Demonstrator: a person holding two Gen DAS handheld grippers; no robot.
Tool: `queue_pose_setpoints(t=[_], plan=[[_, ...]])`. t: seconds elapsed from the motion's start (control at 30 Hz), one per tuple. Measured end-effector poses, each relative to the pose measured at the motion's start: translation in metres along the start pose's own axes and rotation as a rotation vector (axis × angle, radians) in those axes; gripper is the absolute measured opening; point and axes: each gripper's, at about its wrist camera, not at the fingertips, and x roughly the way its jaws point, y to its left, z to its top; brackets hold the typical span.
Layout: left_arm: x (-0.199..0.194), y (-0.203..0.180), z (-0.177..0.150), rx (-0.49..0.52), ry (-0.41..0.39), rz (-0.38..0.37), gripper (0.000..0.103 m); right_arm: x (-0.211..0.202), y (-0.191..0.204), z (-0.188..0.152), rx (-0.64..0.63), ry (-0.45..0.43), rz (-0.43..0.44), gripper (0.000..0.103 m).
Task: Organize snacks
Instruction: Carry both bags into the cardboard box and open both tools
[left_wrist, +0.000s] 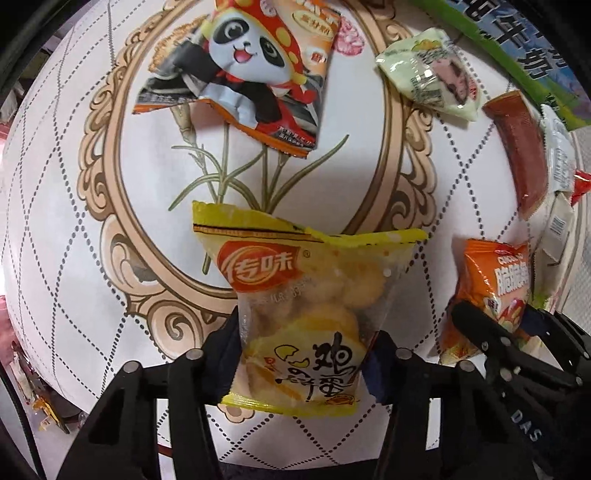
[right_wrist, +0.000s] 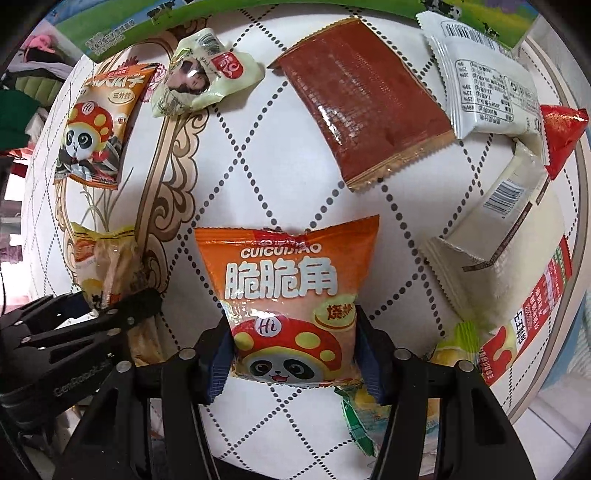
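Observation:
My left gripper (left_wrist: 303, 347) is shut on a yellow egg-biscuit packet (left_wrist: 295, 302) and holds it above the round patterned table (left_wrist: 66, 221). My right gripper (right_wrist: 295, 354) is shut on an orange panda corn-snack packet (right_wrist: 288, 291); this packet also shows in the left wrist view (left_wrist: 491, 291). The yellow packet shows at the left of the right wrist view (right_wrist: 103, 266). A second orange panda packet (left_wrist: 255, 74) lies at the table's far side, also seen from the right wrist (right_wrist: 99, 122).
A pale green cake packet (left_wrist: 432, 74), a red-brown flat packet (right_wrist: 362, 107), white packets (right_wrist: 484, 74), a small red pyramid packet (right_wrist: 561, 133) and a white-red packet (right_wrist: 517, 295) lie on the right. A green milk carton (left_wrist: 517, 55) stands at the far edge.

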Motion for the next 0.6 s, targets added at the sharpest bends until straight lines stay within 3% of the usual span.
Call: queue_pose_setpoints(t=[0.2,0.33,0.43,0.53,0.6], plan=[[-0.056,0.009,-0.027,0.019,-0.079,-0.037,0.049,-0.042,-0.004,-0.009,0.013,-0.064,0.084,0.051],[-0.111,0.0,-0.028,0.036,-0.157,-0.112,0.049,-0.089,-0.003,-0.002,0.031,-0.126,0.178,0.051],[-0.155,-0.012,-0.014,0.059,-0.21,-0.17,0.049,-0.134,-0.013,0.019,0.043,-0.201,0.234,0.051],[-0.191,-0.019,0.022,0.092,-0.235,-0.215,0.049,-0.177,-0.023,0.052,0.049,-0.278,0.272,0.051],[-0.214,-0.032,0.052,0.125,-0.264,-0.196,0.049,-0.206,-0.032,0.081,0.041,-0.337,0.261,0.051]])
